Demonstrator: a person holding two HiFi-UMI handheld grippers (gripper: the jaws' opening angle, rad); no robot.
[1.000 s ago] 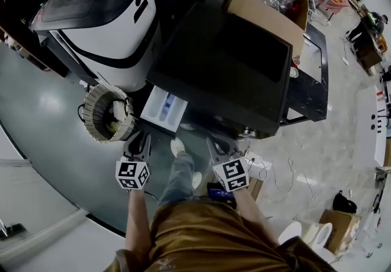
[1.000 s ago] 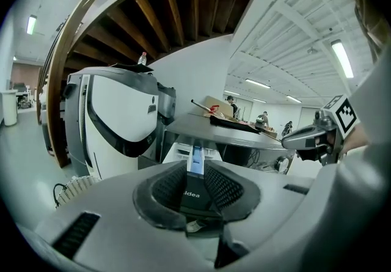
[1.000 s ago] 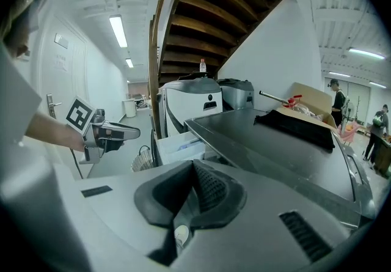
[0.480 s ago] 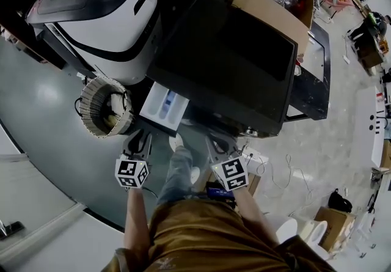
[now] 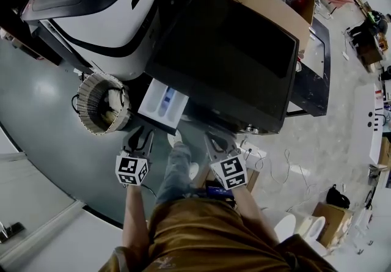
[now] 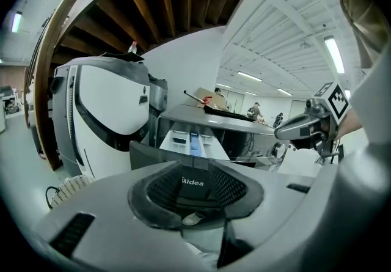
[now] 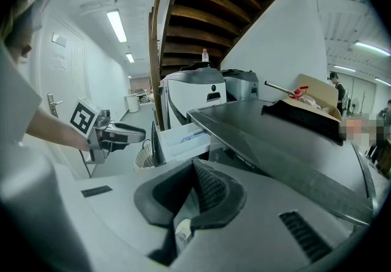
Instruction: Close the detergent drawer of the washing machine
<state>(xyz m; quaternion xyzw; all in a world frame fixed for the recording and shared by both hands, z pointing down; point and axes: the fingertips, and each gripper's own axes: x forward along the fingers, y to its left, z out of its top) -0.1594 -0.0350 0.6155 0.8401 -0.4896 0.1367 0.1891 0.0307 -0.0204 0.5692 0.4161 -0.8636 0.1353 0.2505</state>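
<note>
While the left gripper (image 5: 140, 137) hangs with its ribbed black pads spread, having just been opening on nothing, the drawer (image 5: 164, 104), a white rectangular plastic tray with a blue slot, juts out just ahead of it from the dark, flat-topped washer (image 5: 232, 63). To its right, the right gripper (image 5: 215, 140) has its tips pinched together, empty.

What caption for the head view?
Detergent drawer stands open on the washing machine; left gripper, jaws just opening and empty, faces it.
</note>
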